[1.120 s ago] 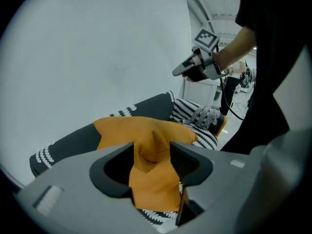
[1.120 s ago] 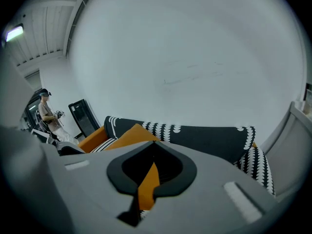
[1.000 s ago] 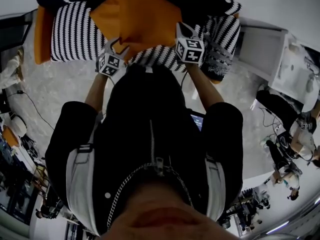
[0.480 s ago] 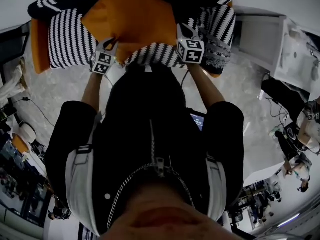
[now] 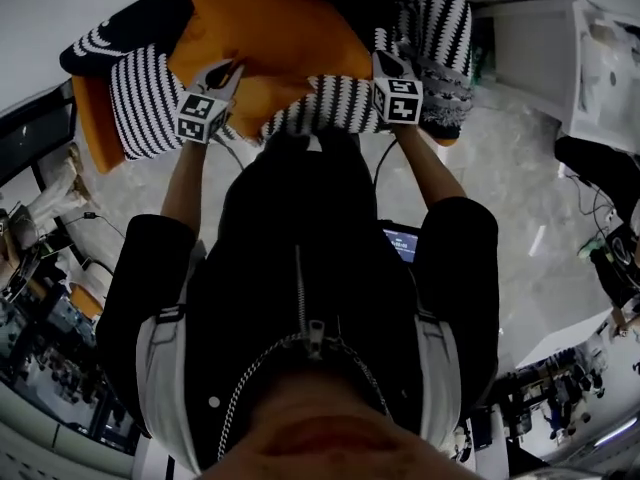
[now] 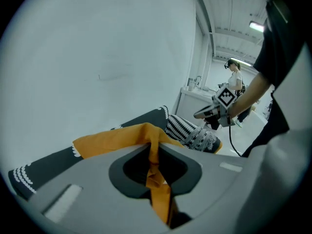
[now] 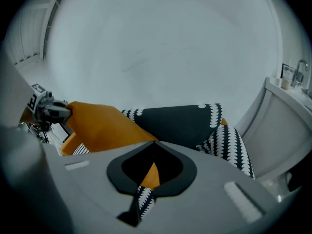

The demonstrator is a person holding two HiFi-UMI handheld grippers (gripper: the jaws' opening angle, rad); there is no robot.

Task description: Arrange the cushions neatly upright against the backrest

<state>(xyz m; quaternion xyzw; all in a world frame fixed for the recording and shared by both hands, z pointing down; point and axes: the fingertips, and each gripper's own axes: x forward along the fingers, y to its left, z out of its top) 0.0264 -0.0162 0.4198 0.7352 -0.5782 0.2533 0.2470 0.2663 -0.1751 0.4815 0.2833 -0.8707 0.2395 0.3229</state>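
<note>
Orange cushion [image 5: 270, 43] hangs above the striped armchair [image 5: 140, 93], stretched between both grippers. Left gripper [image 6: 155, 152]: jaws have just been closing and now pinch a fold of its orange fabric. Right gripper [image 7: 148, 172]: clamped tight on the opposite edge, with orange and striped cloth between its jaws.

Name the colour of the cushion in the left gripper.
Orange cushion; best in the head view.

Head view: from above the person, facing steeply down, with the sofa [image 5: 95, 128] at the far edge. Left gripper view: close along the jaws of the left gripper [image 5: 226, 70], facing right toward the right gripper [image 6: 199, 115]. Right gripper view: equally close, facing left. All three views share the orange cushion [image 5: 270, 38].
</note>
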